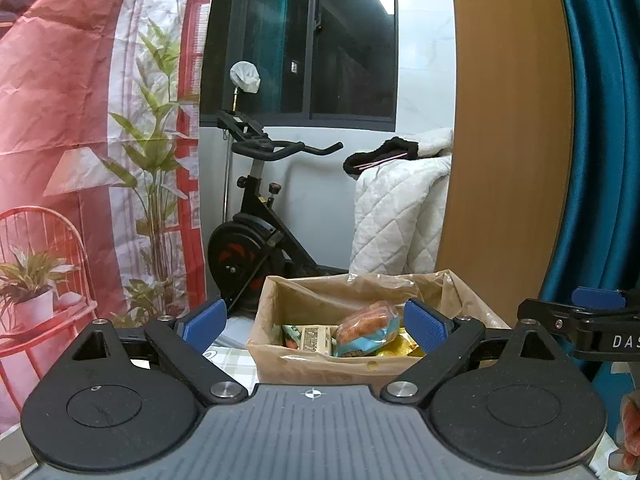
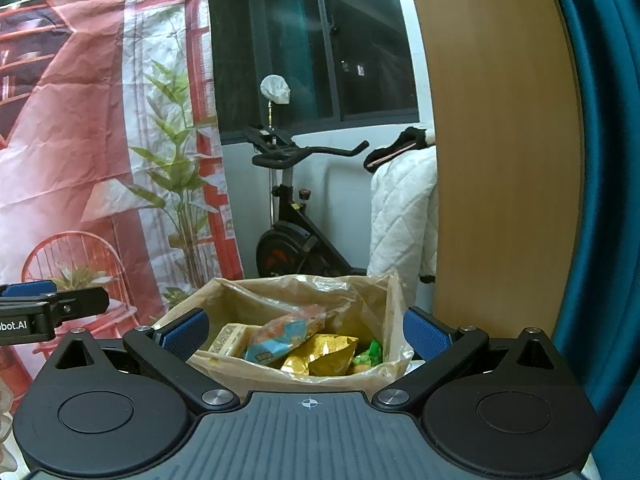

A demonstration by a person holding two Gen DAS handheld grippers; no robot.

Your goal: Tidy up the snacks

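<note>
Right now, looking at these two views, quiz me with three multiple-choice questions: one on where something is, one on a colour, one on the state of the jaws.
1. Where are the snacks?
A. in the lined box
B. on the bike seat
C. on the quilt

2. What colour are the pads?
A. red
B. blue
C. green

3. How do the jaws of the left gripper and right gripper stand?
A. both shut on a packet
B. left open, right shut
C. both open, empty

Answers:
1 A, packets lie inside the box.
2 B, blue pads show in both views.
3 C, each view shows a wide gap with nothing held.
</note>
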